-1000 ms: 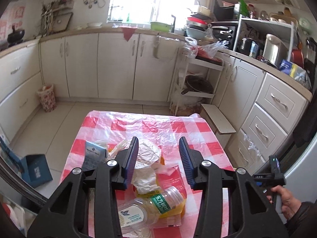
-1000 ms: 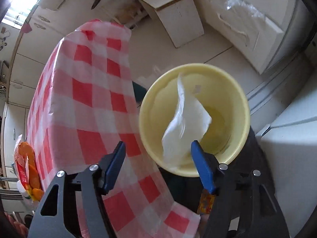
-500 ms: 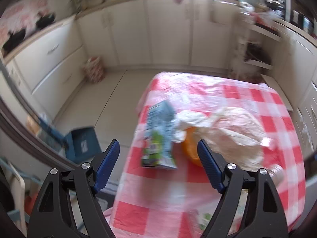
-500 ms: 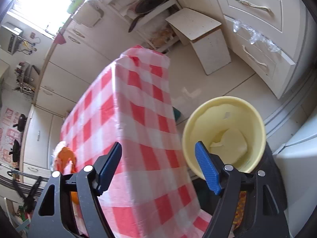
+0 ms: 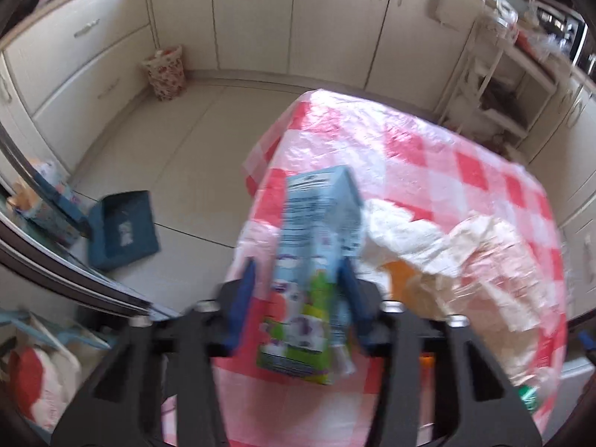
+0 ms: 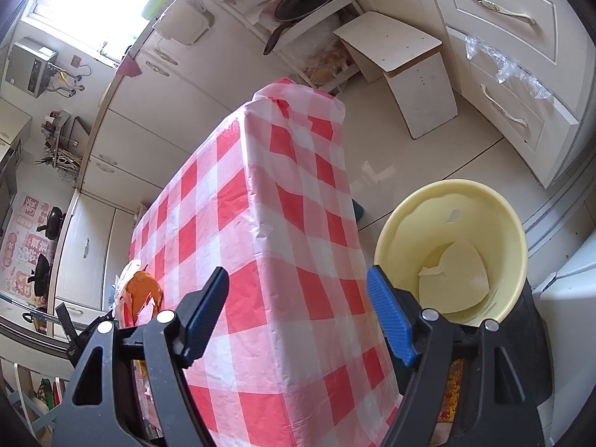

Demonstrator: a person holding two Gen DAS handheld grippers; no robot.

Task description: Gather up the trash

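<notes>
A blue and green drink carton point(image 5: 313, 260) lies on the red-checked table point(image 5: 447, 156). My left gripper point(image 5: 298, 290) is open with its blue fingers on either side of the carton; I cannot tell if they touch it. Crumpled white paper and clear wrapping point(image 5: 447, 246) with something orange point(image 5: 400, 279) lie just right of it. My right gripper point(image 6: 298, 309) is open and empty above the table's right edge. A yellow bin point(image 6: 450, 249) stands on the floor beside the table with a white sheet of paper point(image 6: 454, 279) in it. The orange trash point(image 6: 143, 290) shows at the table's left.
A blue dustpan point(image 5: 121, 231) lies on the floor left of the table. A floral basket point(image 5: 165, 70) stands by the cabinets. A white stool point(image 6: 406, 63) and a shelf rack point(image 6: 309, 3) stand beyond the table. Drawers point(image 6: 514, 56) line the right wall.
My left gripper has dropped lower and closed in around the carton. My right gripper has pulled up and away from the yellow bin, and the white paper now lies at its bottom.
</notes>
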